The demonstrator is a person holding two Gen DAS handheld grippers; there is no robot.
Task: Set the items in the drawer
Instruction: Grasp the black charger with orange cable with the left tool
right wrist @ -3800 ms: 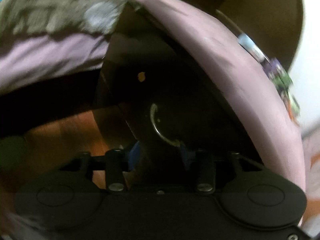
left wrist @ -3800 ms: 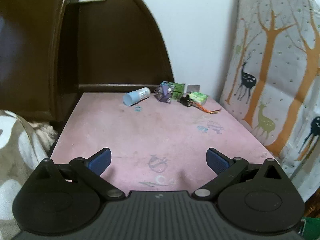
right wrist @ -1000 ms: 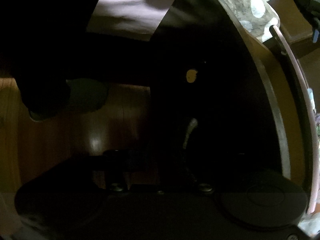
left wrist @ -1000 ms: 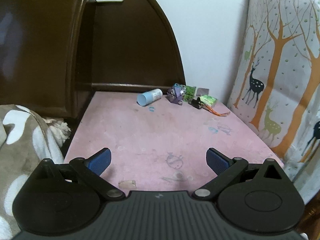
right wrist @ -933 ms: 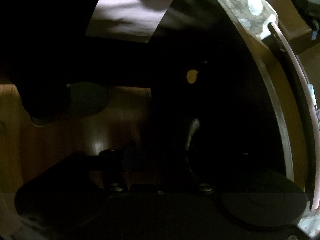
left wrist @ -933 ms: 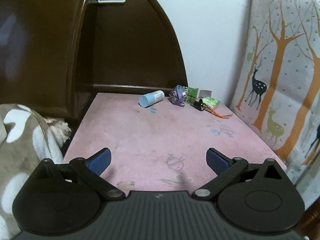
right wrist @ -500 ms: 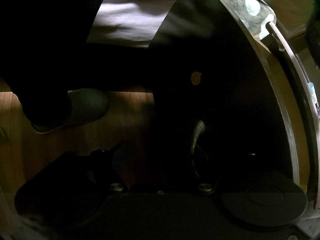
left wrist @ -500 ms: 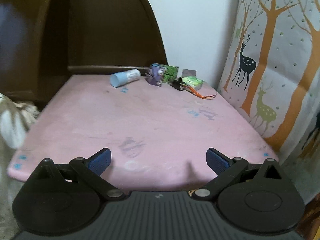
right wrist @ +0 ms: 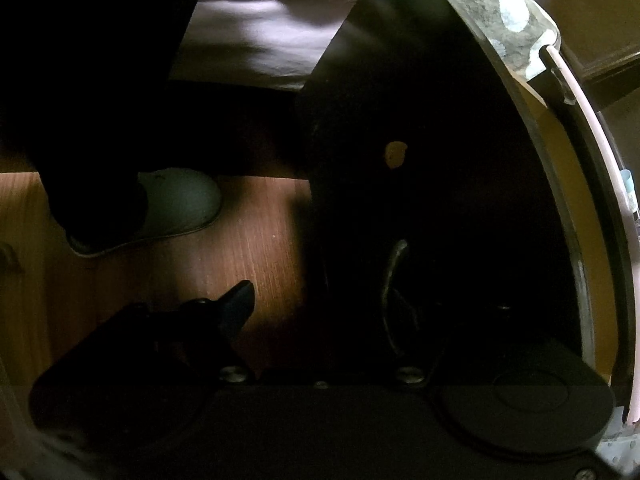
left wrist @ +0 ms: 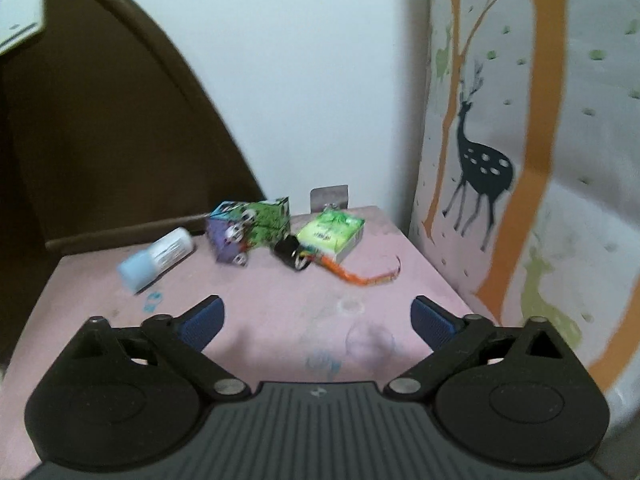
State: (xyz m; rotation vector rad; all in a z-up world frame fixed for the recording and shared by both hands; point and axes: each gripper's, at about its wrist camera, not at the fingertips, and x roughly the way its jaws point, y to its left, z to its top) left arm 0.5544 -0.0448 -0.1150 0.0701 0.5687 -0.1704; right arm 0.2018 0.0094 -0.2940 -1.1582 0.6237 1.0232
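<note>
Nothing looks stowed yet; the bottle, cube and packet lie on the table; left tongs spread empty; right tongs released beside the drawer handle.

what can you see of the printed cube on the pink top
The cube is a small box with purple and green cartoon print and white eye-like spots, likely cardboard or plastic. It sits tilted on one edge near the back of the pink top, between the pale blue bottle and a black object. Motion blur hides finer detail, and whether it touches either.
</note>
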